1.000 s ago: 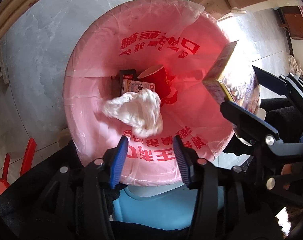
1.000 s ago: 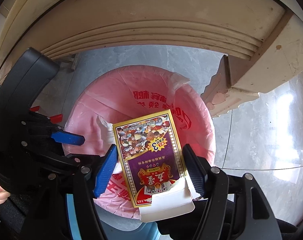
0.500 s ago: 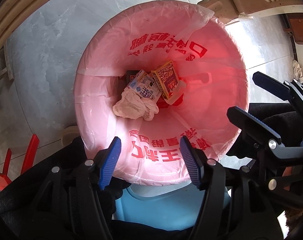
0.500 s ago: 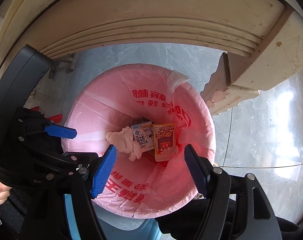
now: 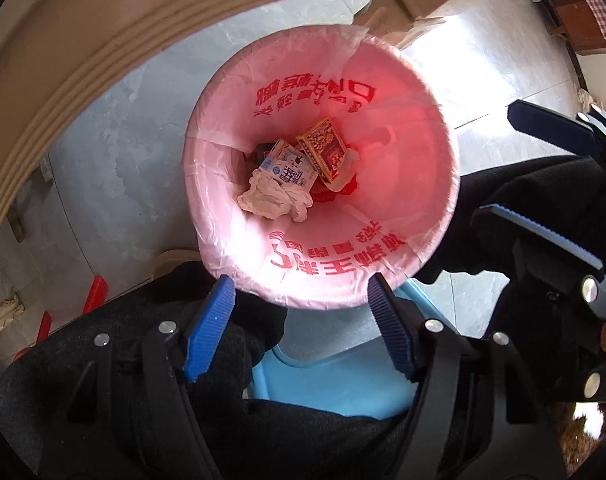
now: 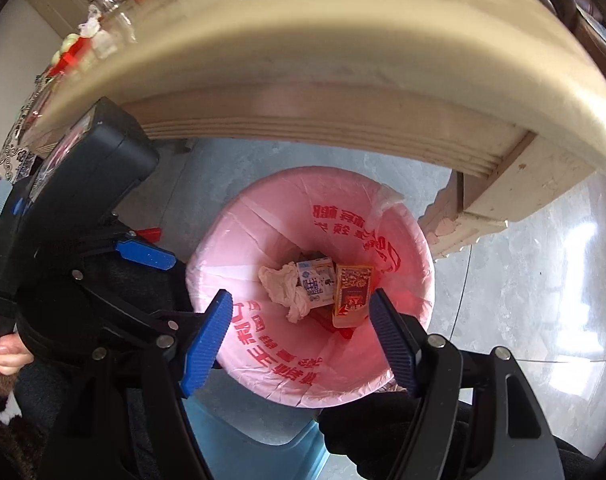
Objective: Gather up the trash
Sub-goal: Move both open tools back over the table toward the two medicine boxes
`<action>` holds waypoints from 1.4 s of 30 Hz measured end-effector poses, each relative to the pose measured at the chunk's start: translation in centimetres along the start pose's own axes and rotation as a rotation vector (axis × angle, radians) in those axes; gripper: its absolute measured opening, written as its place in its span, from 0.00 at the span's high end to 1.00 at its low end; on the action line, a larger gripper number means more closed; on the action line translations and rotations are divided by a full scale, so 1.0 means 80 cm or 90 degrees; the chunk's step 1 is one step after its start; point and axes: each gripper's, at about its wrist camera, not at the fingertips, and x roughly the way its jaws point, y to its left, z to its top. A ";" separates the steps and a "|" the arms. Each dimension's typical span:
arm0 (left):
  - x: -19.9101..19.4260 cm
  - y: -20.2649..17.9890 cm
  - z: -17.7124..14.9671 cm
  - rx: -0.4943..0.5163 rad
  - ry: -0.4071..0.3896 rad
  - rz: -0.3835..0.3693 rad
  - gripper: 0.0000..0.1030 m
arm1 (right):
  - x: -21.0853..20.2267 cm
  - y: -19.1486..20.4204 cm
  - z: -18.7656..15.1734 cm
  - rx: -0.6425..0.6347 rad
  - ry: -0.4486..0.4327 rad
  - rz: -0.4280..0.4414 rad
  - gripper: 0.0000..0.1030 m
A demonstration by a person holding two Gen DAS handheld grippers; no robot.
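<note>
A trash bin lined with a pink bag [image 5: 407, 184] [image 6: 263, 364] stands on the floor below both grippers. At its bottom lie a crumpled white tissue [image 5: 273, 200] [image 6: 283, 284], a small milk carton [image 5: 289, 166] [image 6: 317, 284] and a purple-and-gold card box [image 5: 323, 148] [image 6: 353, 290]. My left gripper [image 5: 301, 326] is open and empty above the bin's near rim. My right gripper [image 6: 301, 338] is open and empty above the bin; it also shows in the left wrist view [image 5: 543, 176] at the right.
A cream table edge [image 6: 343, 64] [image 5: 103, 32] overhangs the bin's far side, with its leg [image 6: 487, 200] at the right. A light blue stool [image 5: 343, 376] [image 6: 255, 440] is under the grippers. Red plastic pieces [image 5: 91, 292] lie at the left on the grey floor [image 6: 523, 300].
The right gripper let go of the card box and the left let go of the tissue; both dropped into the bin. Both grippers have risen away from the bin.
</note>
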 end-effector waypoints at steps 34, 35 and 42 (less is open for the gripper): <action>-0.411 -0.019 0.031 0.498 -0.203 0.177 0.14 | -0.290 0.041 0.276 -0.450 -0.043 0.076 0.09; -0.406 -0.014 0.039 0.498 -0.193 0.172 0.14 | -0.283 0.039 0.282 -0.459 -0.038 0.071 0.09; -0.368 0.023 0.090 0.497 -0.133 0.135 0.14 | -0.220 0.017 0.322 -0.514 0.034 0.061 0.09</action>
